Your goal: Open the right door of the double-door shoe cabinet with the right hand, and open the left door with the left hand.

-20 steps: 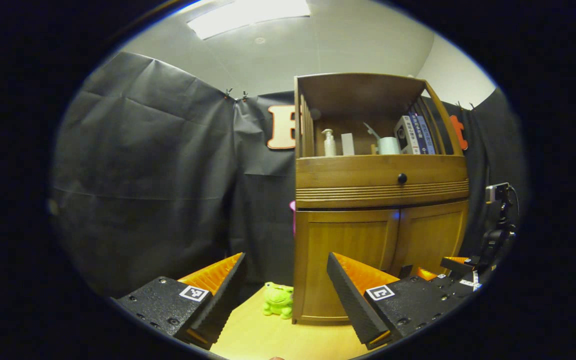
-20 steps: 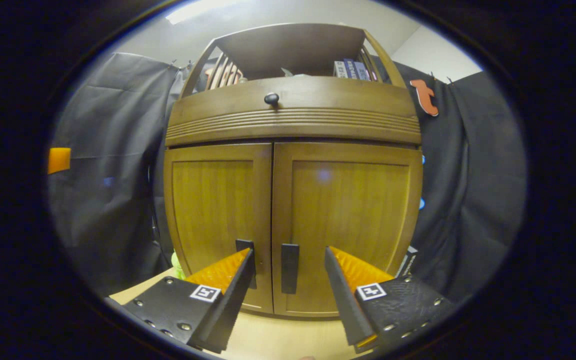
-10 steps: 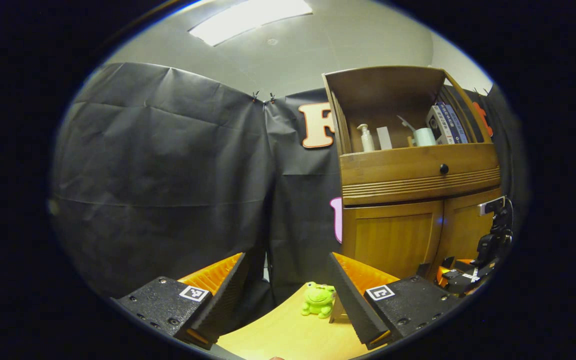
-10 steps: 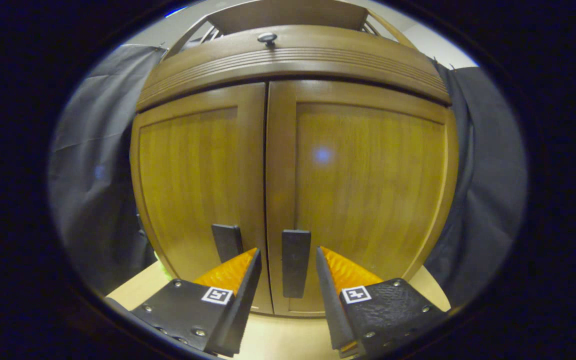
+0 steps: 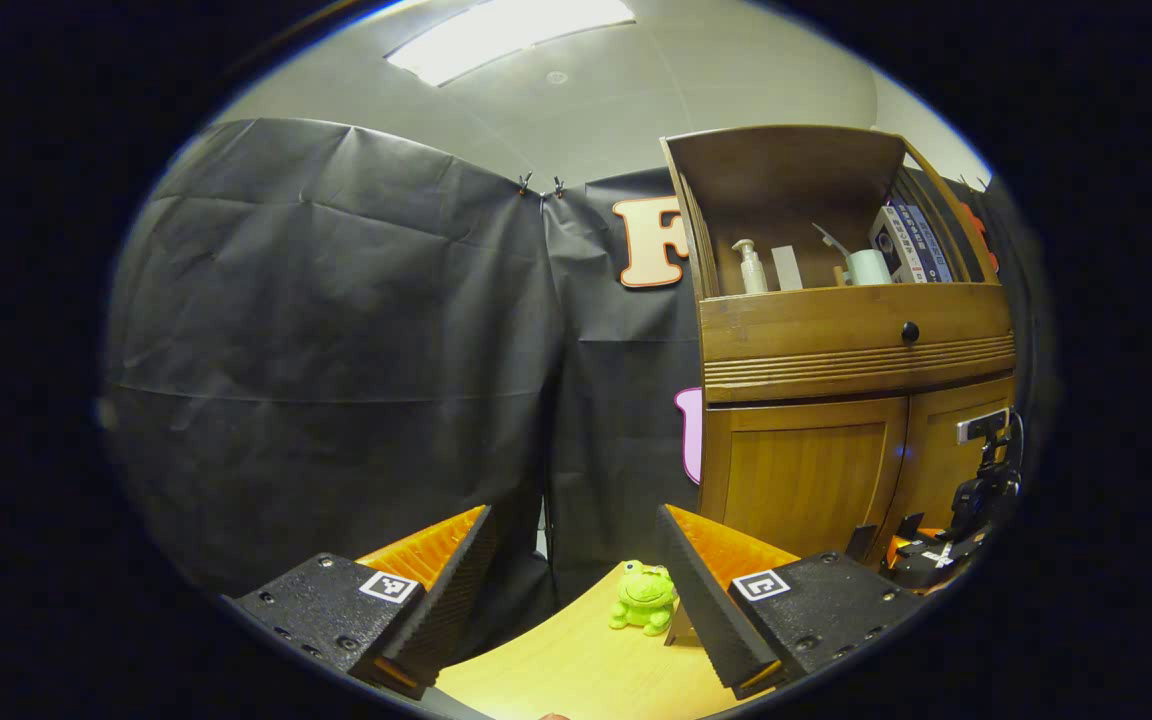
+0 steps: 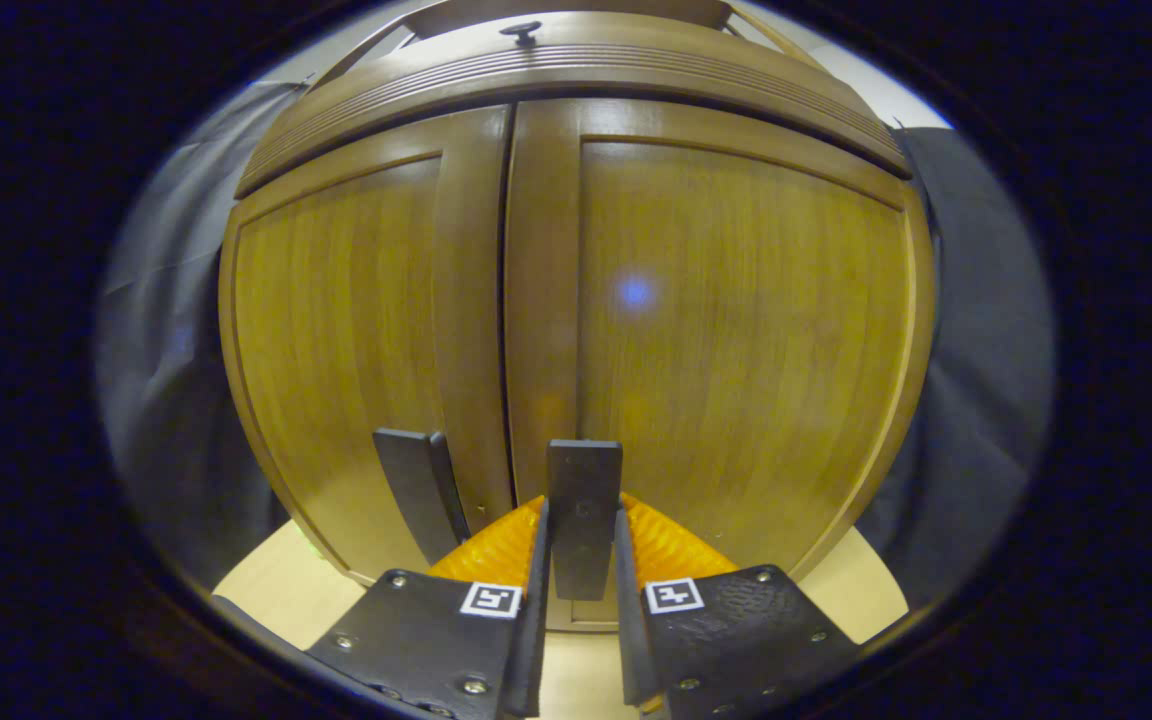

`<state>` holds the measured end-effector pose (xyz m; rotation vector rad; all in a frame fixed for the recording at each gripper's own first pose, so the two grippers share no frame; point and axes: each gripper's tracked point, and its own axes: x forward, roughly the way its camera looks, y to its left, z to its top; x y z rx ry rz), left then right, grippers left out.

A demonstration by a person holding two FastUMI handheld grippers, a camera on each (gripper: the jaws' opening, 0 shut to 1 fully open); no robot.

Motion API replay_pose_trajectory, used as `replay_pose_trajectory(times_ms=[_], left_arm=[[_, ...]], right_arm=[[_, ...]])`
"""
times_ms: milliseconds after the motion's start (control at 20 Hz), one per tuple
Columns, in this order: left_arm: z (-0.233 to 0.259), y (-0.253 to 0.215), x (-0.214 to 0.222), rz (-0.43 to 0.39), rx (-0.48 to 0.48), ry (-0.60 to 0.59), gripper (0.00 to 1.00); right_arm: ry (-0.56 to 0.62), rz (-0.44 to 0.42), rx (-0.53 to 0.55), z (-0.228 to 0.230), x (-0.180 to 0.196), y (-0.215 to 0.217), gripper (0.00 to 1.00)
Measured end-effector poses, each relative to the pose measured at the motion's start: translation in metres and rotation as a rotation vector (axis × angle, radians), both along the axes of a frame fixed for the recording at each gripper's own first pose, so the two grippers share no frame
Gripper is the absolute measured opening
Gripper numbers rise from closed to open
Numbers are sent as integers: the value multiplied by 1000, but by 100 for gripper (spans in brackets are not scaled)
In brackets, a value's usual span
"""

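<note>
**Right tongs at the right door's handle, both doors closed**

The shoe cabinet point(image 6: 576, 300) stands on the wooden bench point(image 5: 576, 670), toward its back right corner as the left gripper view shows it, against the black cloth wall. Both doors sit flush — the right door point(image 6: 736, 330) and the left door point(image 6: 336, 340) meet at the centre seam. The right door's handle point(image 6: 584, 515), a dark upright bar just beside that seam, lies between the fingers of the right gripper point(image 6: 581, 545), which have closed in on both sides of it; whether they truly press it I cannot tell. The left door's handle point(image 6: 418, 490) stands free just beside it.

The left gripper point(image 5: 571, 560) hangs well apart from the cabinet, fingers spread wide — nothing between them. A green frog toy point(image 5: 644, 597) sits on the bench beside the cabinet's left bottom corner. The open shelf up top holds a pump bottle point(image 5: 750, 268), a white cup point(image 5: 868, 267) and some books point(image 5: 911, 243).
</note>
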<state>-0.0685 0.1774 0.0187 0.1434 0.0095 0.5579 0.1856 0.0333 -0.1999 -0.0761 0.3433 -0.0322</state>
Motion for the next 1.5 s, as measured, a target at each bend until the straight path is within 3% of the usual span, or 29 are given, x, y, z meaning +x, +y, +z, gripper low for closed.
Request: replay_pose_trajectory(times_ms=[100,500,1500], left_arm=[[0,-1,2,-10,-3,-1,97],[-1,-10,0,-58,-24,-14,97],[-15,-108,33,-364,-98,-2,98]], right_arm=[[-1,-11,26,3,0,0,25],[-25,33,50,5,0,1,25],[-35,-26,69,9,-2,-1,24]])
